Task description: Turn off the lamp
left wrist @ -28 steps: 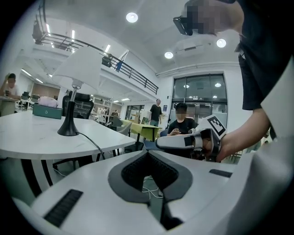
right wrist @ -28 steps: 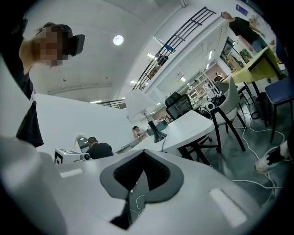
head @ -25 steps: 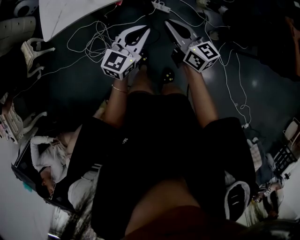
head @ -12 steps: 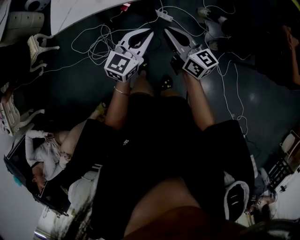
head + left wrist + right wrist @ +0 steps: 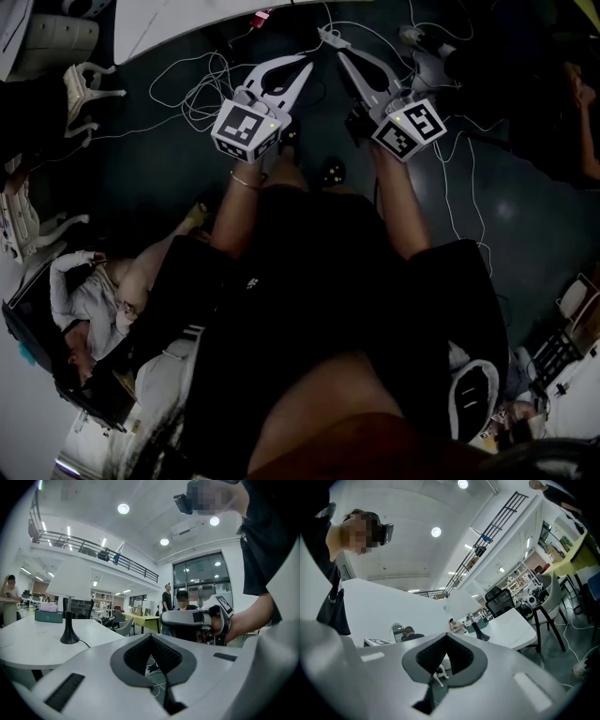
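Left gripper (image 5: pixel 151 635): jaws closed together, nothing between them; it is held out in front of the person's legs (image 5: pixel 309 272)
Right gripper (image 5: pixel 446 635): jaws closed too, holding nothing; it is near the left one, their tips pointing the same way
Floor (image 5: pixel 159 178): dark, under both grippers, with loose white cables (image 5: pixel 192 84) on it
Table (image 5: pixel 28 641): white, beyond the grippers
Lamp (image 5: pixel 70 579): upright on the table, with white shade, thin stem and black foot; a cable leaves the foot; it is well apart from both grippers
Seated person (image 5: pixel 8 590): far behind the lamp
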### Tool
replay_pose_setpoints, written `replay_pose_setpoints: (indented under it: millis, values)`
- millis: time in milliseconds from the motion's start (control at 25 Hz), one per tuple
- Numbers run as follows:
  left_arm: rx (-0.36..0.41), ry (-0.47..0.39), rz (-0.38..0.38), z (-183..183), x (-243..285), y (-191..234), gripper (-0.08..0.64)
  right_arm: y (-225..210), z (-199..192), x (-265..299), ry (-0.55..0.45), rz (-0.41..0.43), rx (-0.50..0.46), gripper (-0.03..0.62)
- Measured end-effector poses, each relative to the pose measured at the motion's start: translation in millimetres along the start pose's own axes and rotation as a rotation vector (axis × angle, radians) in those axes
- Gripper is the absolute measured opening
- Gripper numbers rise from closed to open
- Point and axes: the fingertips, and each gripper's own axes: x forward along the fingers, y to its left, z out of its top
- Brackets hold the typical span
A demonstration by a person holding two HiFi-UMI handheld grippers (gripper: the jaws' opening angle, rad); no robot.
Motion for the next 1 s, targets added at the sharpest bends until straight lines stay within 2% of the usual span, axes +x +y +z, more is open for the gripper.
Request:
replay_pose_setpoints:
  millis: [360, 1000]
  values:
    - [0.014, -0.054, -0.009, 33.2, -0.9, -1.7, 0.008, 12.1, 29.9, 4.6, -0.021, 0.033, -0.051, 0.000]
    - [0.074, -0.076, -0.055, 68.5, 16.3, -1.6, 0.008, 17.9, 74.9, 7.4, -0.038, 0.070, -0.116, 0.000]
